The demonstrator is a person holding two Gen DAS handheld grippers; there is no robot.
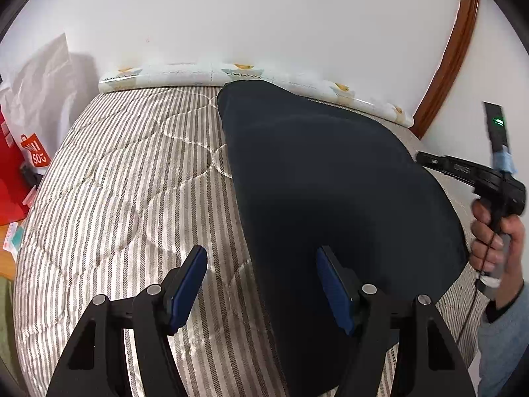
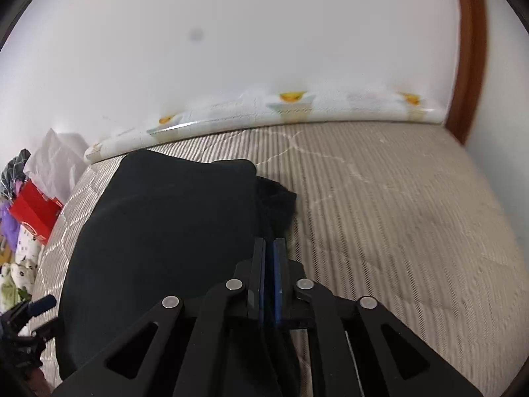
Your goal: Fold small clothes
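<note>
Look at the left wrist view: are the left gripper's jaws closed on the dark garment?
No. The left gripper stands open, its blue pads apart above the striped mattress and the dark garment's edge.

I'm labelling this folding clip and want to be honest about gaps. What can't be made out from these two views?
- Garment type: both views show only a dark, featureless shape.
- Its near edge: the left wrist view cuts it off behind the left tool.
- Whether cloth lies between the pads of the right tool: the right wrist view is dark and blurred there.
- Bed cover on the right: motion blur.
</note>
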